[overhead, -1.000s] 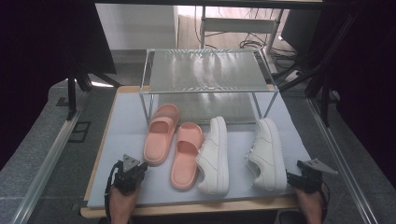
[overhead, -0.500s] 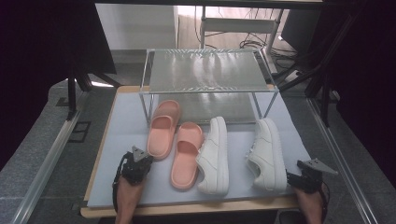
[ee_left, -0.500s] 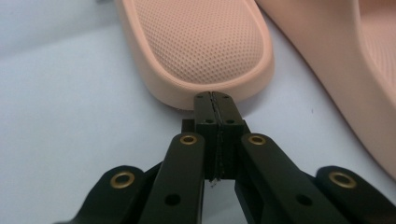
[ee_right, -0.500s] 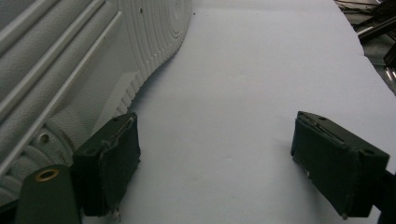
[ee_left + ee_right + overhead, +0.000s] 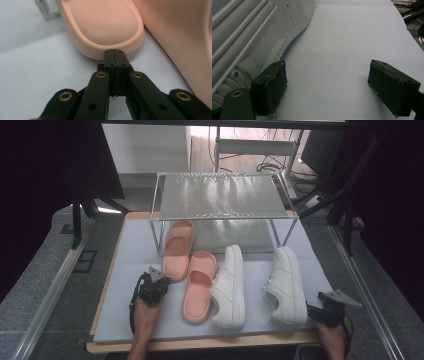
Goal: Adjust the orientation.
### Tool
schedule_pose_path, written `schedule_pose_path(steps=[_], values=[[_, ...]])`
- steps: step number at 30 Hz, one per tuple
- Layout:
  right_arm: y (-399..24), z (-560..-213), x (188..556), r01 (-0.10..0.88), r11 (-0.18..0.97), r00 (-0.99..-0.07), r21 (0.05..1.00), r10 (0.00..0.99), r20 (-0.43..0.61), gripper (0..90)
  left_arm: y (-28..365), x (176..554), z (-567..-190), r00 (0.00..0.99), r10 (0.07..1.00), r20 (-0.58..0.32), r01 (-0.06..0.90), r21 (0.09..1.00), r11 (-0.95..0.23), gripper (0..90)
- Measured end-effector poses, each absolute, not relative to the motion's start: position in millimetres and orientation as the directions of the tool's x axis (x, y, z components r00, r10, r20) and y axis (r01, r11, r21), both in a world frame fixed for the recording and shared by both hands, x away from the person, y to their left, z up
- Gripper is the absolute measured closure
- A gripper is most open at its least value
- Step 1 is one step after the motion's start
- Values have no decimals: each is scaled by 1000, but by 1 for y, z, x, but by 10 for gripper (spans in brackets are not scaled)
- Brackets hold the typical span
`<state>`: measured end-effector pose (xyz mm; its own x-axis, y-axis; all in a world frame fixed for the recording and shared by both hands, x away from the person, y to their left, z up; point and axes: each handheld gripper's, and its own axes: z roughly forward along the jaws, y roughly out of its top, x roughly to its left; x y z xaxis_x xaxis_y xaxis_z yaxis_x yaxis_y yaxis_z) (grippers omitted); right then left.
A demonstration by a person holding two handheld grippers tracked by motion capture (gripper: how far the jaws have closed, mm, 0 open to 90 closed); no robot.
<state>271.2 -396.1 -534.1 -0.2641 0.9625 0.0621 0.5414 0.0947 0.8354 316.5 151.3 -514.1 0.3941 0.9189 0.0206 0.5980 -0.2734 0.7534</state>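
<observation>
Two pink slippers lie on the pale mat: the far one point(image 5: 178, 249) reaches under the rack, and the near one point(image 5: 198, 285) is beside it. Right of them sit a white sneaker point(image 5: 230, 286) and a second white sneaker point(image 5: 286, 284). My left gripper point(image 5: 160, 282) is shut with nothing in it. Its closed tips point(image 5: 115, 54) rest against the heel rim of the far pink slipper point(image 5: 105, 25), with the near pink slipper point(image 5: 182, 37) just to the right. My right gripper point(image 5: 333, 86) stands open on the mat with nothing between its jaws, close beside the right sneaker's sole point(image 5: 249, 32).
A wire shoe rack point(image 5: 220, 196) with a mesh top stands at the back of the mat point(image 5: 130, 255); one of its feet point(image 5: 46, 10) is near the left gripper. The table's wooden edge point(image 5: 200, 344) runs along the front. Cables and stands lie beyond the table.
My left gripper has slid forward and to the right across the mat, up to the heel of the far pink slipper. The right gripper has stayed where it was.
</observation>
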Motion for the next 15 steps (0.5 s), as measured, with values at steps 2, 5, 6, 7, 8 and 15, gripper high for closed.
schedule_pose_path(steps=[2,5,6,7,8,15], values=[[-396,-534,271,541,95,-264,836,962,62,158,150,321,-512,393,919,26,593,757,-275,898],[-396,-534,271,541,94,-264,835,963,62,158,149,326,-510,390,920,26,585,764,-270,898],[-396,-534,271,541,94,-264,835,963,62,158,149,328,-508,390,920,27,580,769,-269,898],[-396,-534,271,541,94,-264,835,963,62,158,149,328,-508,390,920,27,580,769,-269,898],[-396,-534,271,541,95,-264,835,963,62,158,149,329,-507,389,921,29,577,771,-268,898],[-396,-534,271,541,95,-264,835,963,62,158,144,336,-502,399,916,40,565,776,-280,897]])
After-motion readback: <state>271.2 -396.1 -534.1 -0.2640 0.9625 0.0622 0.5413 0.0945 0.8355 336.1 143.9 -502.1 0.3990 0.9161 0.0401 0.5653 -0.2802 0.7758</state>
